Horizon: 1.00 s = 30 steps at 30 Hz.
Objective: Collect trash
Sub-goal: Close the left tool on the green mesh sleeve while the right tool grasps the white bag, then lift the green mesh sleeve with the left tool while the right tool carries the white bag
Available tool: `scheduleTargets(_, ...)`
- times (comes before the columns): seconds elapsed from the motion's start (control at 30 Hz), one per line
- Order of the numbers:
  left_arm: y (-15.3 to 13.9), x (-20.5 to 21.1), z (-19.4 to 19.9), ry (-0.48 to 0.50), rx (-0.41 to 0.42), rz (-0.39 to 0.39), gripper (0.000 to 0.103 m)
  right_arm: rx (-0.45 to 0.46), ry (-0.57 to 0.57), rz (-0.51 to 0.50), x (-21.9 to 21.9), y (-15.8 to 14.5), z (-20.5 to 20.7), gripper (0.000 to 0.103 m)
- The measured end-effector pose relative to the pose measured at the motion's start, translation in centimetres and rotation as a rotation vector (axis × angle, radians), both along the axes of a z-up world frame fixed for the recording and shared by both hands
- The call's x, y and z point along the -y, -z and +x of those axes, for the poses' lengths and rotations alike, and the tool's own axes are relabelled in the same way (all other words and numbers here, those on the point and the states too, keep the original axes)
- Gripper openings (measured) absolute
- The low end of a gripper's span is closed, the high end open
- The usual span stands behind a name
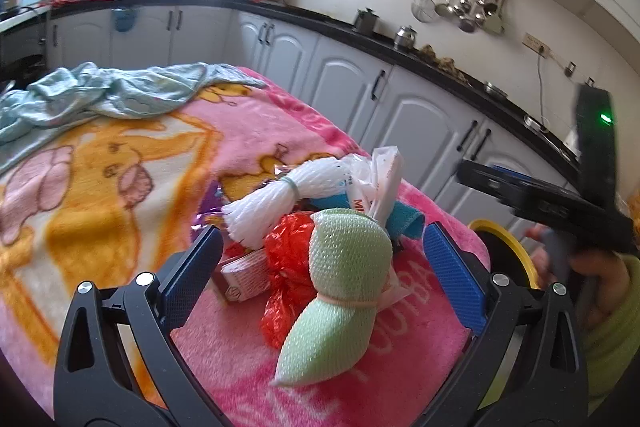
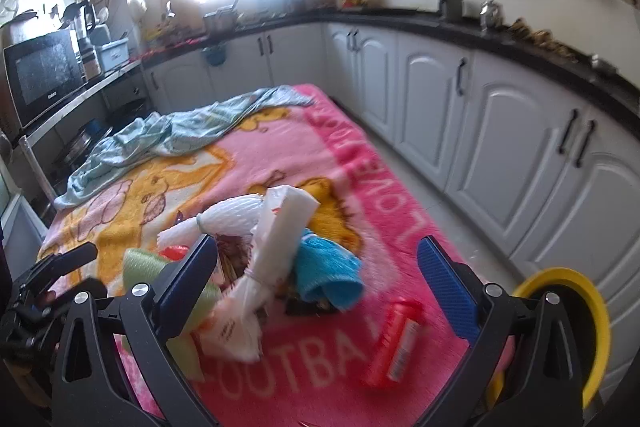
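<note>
Left gripper: the left gripper (image 1: 322,259) hangs low over the near end of the pink blanket (image 1: 248,131), jaws spread wide, blue pads on either side of the trash pile and holding nothing.
Right gripper: the right gripper (image 2: 318,269) is also spread wide and empty, tilted down over the same pile from the other side; in the left wrist view its black body (image 1: 560,195) shows to the right of the pile, held by a hand (image 1: 596,287) in a green sleeve (image 1: 616,331).
Trash pile: bunched together near the blanket's near edge.
Green foam net: the green foam net (image 1: 340,291), tied with a rubber band, lies on top of the pile between the left gripper's pads, touching neither.
Red plastic bag: the crumpled red plastic bag (image 1: 286,267) sits just beside and partly under the green net.
Small box: a small box (image 1: 246,275) lies against the red bag, close to the left pad.
White foam net: a banded white foam net (image 1: 280,195) lies behind the red bag.
White plastic bag: a tied white plastic bag (image 2: 276,247) crosses the pile, between the right gripper's fingers.
Blue foam piece: a blue foam piece (image 2: 328,271) rests beside the white bag.
Red tube: a red tube (image 2: 394,343) lies apart from the pile, toward the blanket's edge, blurred.
Bin: a yellow-rimmed bin (image 2: 592,323) stands just off the blanket's near corner, partly hidden behind the right gripper's frame.
Far end: a pale blue cloth (image 1: 120,91) lies rumpled across the blanket's far end, well apart from the pile.
</note>
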<state>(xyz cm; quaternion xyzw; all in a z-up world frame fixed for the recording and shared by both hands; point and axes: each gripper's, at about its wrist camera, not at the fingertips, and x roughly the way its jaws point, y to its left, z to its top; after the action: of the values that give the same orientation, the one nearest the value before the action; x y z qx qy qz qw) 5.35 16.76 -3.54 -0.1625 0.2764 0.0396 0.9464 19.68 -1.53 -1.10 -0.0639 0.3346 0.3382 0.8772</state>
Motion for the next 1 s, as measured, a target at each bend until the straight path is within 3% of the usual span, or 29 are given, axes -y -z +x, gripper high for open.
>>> scheduleTargets(0.23, 0.8, -0.4, 2.4, 0.089, -0.041, -0.031, 0.081, -0.182, -0.047, 0.04, -2.9, 2.4, 4.6, 0.096)
scheduleTargets(0.3, 0.8, -0.3, 2.8, 0.105, -0.047, -0.042, 0.077, -0.218, -0.048, 0.037, -3.5, 3.0, 5.5, 0.088)
scheduleTargets(0.47, 1.1, -0.1, 3.7, 0.139, -0.057, -0.053, 0.073, -0.268, -0.074, 0.025, -5.0, 4.2, 6.6, 0.078)
scheduleTargets(0.57, 1.1, 0.2, 4.1, 0.152, -0.064, -0.052, 0.064, -0.294, -0.084, 0.022, -5.8, 5.0, 7.0, 0.07)
scheduleTargets(0.63, 1.1, 0.4, 4.2, 0.155, -0.064, -0.041, 0.055, -0.311, -0.095, 0.027, -6.2, 5.3, 7.1, 0.061)
scheduleTargets(0.7, 1.2, 0.6, 4.2, 0.152, -0.077, -0.034, 0.046, -0.323, -0.102, 0.024, -6.5, 5.6, 7.3, 0.042)
scheduleTargets(0.77, 1.5, 0.5, 4.3, 0.156, -0.088, -0.044, 0.036, -0.337, -0.098, 0.034, -6.4, 5.8, 7.3, 0.036)
scheduleTargets(1.0, 1.2, 0.6, 3.6, 0.169, -0.076, -0.061, 0.026, -0.334, -0.096, 0.088, -5.3, 4.9, 6.5, 0.029)
